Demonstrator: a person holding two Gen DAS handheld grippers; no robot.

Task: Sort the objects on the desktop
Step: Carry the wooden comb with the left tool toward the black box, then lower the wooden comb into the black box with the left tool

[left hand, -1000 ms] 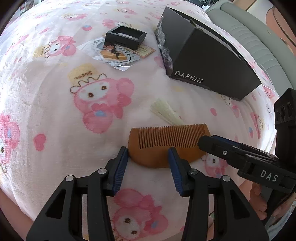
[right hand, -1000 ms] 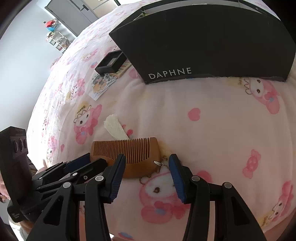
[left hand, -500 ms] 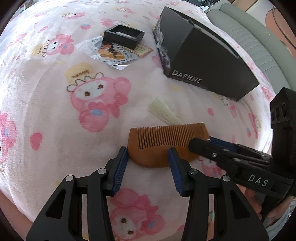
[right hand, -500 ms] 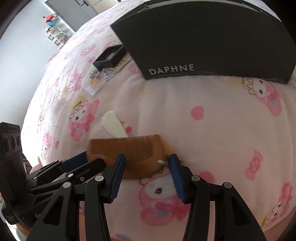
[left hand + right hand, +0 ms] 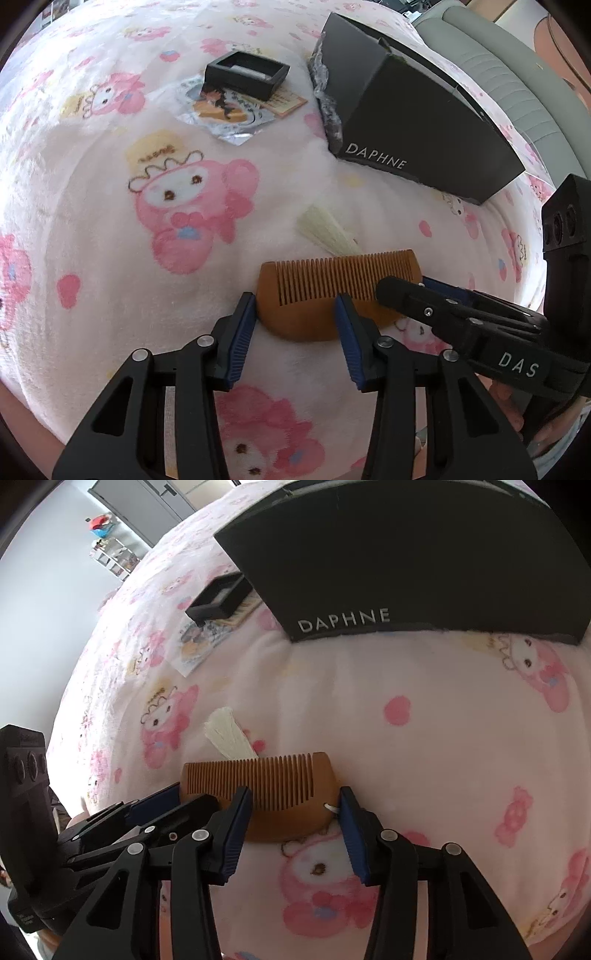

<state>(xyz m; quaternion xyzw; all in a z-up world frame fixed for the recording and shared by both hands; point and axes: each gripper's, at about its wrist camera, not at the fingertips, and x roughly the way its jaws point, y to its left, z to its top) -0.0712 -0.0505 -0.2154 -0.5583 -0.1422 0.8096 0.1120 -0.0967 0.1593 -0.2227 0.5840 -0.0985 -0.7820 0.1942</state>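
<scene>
A wooden comb (image 5: 314,291) with a pale tassel (image 5: 327,232) lies on the pink cartoon-print blanket (image 5: 110,229). My left gripper (image 5: 295,325) is open, its blue pads either side of the comb's left half. My right gripper (image 5: 295,812) is open too, straddling the comb's right end (image 5: 280,790) by its cord hole. The right gripper's fingers (image 5: 443,306) reach in from the right in the left wrist view; the left gripper (image 5: 147,812) shows at the left in the right wrist view.
A large black box marked DAPHNE (image 5: 413,125) stands behind the comb, also in the right wrist view (image 5: 406,561). A small open black box (image 5: 247,72) rests on stickers and cards (image 5: 229,107) at the far left. A grey sofa (image 5: 517,81) lies beyond.
Both grippers have crept forward so the comb sits further between their pads. The comb has not visibly moved, and both grippers stay open.
</scene>
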